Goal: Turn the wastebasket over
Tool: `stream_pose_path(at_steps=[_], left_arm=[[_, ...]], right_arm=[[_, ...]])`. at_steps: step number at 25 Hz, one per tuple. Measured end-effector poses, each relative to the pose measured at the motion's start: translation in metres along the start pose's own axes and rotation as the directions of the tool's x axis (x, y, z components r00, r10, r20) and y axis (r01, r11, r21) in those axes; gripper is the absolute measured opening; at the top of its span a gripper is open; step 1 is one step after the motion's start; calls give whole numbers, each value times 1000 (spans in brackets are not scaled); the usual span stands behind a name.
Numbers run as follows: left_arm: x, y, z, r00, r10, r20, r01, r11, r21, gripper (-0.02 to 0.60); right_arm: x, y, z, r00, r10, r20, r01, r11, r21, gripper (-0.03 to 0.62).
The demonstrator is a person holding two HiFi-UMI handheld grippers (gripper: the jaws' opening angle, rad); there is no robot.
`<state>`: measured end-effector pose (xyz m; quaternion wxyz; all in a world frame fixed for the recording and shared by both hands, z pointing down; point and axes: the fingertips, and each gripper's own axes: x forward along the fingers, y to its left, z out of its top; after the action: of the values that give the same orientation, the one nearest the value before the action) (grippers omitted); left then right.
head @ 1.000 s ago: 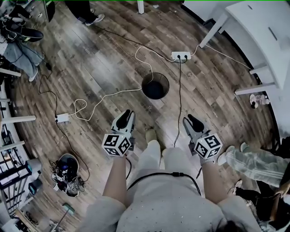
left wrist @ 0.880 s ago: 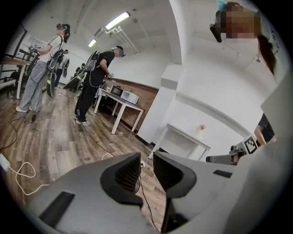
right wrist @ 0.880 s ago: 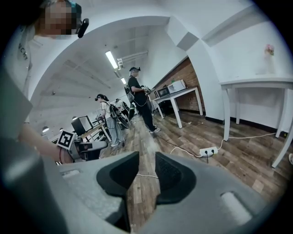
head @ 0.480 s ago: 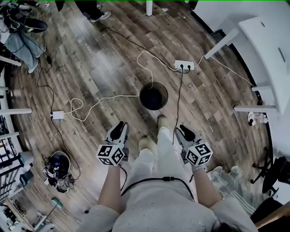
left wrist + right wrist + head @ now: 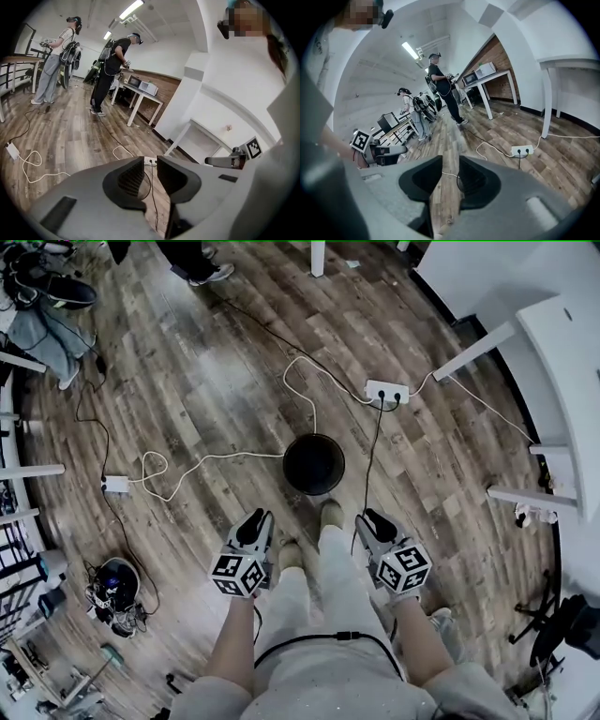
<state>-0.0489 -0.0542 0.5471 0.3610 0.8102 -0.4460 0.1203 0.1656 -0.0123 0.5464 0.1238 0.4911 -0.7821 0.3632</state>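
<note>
A round black wastebasket stands upright on the wooden floor, its dark opening facing up, in the head view. My left gripper hovers short of it on the near left, and my right gripper on the near right. Neither touches the basket. In the left gripper view the left gripper shows a narrow gap with only floor and cable behind it. The right gripper stands open too, with nothing between its jaws. The person's two feet are between the grippers, just before the basket.
A white power strip lies beyond the basket, with white and black cables running past both its sides. White table legs stand at the right. A pile of gear lies at the left. Other people stand farther back.
The person has stepped towards the wastebasket, which now lies closer to the feet. Both grippers have come forward and lower. Their jaws look the same as before.
</note>
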Motion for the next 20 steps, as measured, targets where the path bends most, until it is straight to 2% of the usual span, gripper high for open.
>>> stream_pose_path(at_steps=[7, 14, 20], left_arm=[[56, 12, -16, 998, 35, -50, -35, 999, -9, 83], [103, 33, -34, 998, 52, -44, -54, 997, -55, 91], [132, 49, -65, 997, 5, -82, -14, 994, -108, 106]], right_arm=[[46, -50, -17, 995, 46, -91, -46, 999, 8, 104], [95, -88, -34, 986, 79, -144, -80, 997, -2, 104], [124, -103, -61, 979, 70, -190, -67, 998, 20, 104]])
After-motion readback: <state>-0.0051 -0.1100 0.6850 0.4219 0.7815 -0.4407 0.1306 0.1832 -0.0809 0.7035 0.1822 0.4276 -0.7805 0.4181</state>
